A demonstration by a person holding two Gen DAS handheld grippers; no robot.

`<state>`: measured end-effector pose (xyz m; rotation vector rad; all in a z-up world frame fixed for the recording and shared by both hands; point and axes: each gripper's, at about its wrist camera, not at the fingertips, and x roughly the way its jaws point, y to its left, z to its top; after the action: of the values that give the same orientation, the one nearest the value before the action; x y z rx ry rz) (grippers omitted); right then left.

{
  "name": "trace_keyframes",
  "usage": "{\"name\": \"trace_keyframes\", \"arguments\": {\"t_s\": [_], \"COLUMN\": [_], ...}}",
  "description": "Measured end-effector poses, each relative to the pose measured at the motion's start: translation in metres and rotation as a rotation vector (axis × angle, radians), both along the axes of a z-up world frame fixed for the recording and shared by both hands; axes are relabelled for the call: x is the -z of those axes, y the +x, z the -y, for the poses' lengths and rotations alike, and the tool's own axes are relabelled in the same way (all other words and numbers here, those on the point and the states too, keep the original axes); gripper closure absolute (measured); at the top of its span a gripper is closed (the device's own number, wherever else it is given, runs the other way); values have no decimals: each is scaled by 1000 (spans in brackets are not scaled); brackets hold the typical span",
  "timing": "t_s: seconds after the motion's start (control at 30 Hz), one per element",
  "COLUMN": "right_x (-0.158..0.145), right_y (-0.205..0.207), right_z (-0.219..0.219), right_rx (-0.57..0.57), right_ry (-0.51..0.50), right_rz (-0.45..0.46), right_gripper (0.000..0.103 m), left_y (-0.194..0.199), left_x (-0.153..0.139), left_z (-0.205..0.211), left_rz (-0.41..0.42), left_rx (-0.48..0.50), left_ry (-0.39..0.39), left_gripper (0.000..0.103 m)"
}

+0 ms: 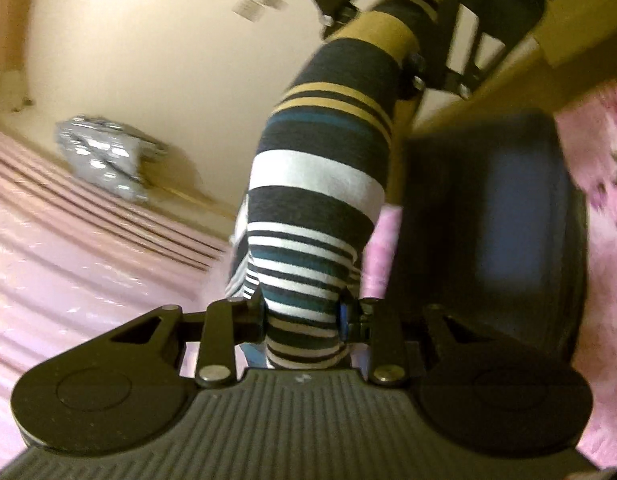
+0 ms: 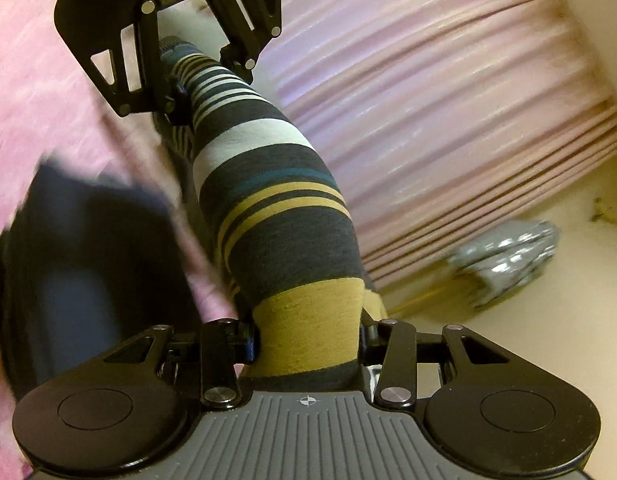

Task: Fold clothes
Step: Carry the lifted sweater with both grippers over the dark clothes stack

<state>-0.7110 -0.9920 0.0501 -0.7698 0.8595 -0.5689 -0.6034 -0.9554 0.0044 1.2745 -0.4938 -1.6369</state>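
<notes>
A striped garment (image 1: 320,200) with grey, white, teal and mustard bands is stretched taut between my two grippers, above a pink bed. My left gripper (image 1: 304,316) is shut on its white-and-teal striped end. My right gripper (image 2: 306,340) is shut on its mustard end. In the left wrist view the right gripper (image 1: 412,36) shows at the top, clamped on the far end. In the right wrist view the left gripper (image 2: 188,76) shows at the top left, clamped on the other end (image 2: 276,200).
A dark navy folded item (image 1: 488,216) lies on the fluffy pink blanket (image 1: 600,152); it also shows in the right wrist view (image 2: 80,264). A pink ribbed bedcover (image 2: 448,120) and a silvery packet (image 2: 508,256) by the cream wall (image 1: 148,40).
</notes>
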Motion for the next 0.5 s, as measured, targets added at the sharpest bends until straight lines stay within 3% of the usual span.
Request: {"name": "trace_keyframes", "arguments": {"t_s": [0.1,0.17,0.37,0.5], "right_x": [59,82,72,62], "right_y": [-12,-22,-36,-42], "right_z": [-4,-12,-4,-1], "right_rx": [-15,-27,-12,4], "right_ry": [76,78,83,107], "right_rz": [-76,-90,-69,-80], "right_gripper": [61,58,54,54], "left_y": [-13,-18,3,14], "left_x": [71,94,88,85], "left_z": [-6,-19,-27,-24], "left_rz": [35,60,25,4], "left_rx": [16,16,-74,-106], "left_ry": [120,85,96,111], "left_gripper": [74,75,73,87]}}
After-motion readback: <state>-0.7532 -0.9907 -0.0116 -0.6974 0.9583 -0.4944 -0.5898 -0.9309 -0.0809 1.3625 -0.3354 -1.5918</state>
